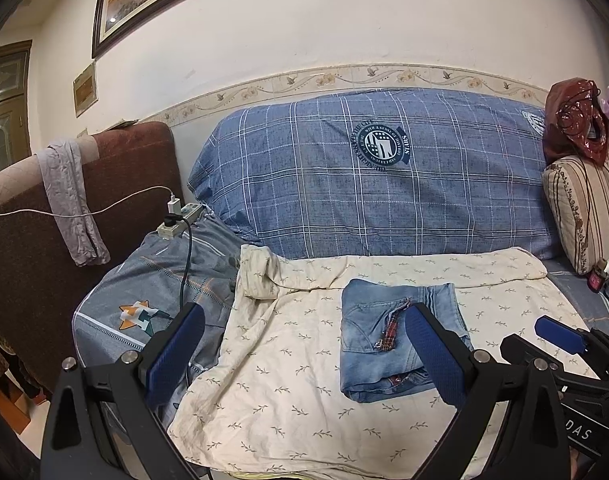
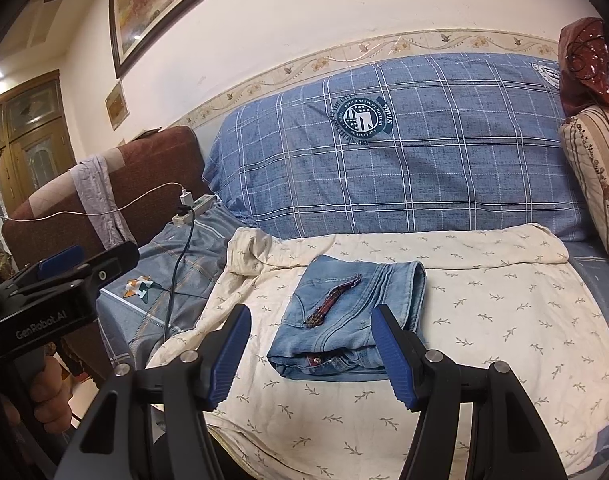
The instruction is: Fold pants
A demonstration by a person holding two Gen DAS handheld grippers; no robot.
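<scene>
Left hand-held gripper (image 1: 304, 356) spread wide, folded jeans (image 1: 400, 336) ahead

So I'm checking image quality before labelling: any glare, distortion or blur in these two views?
Left wrist view: sharp, warm indoor light, fisheye bends the wall border, glare spot on the framed painting. Right wrist view: folded jeans crisp, bright lamp flare at the far left edge, dark vignette in the corners.
</scene>
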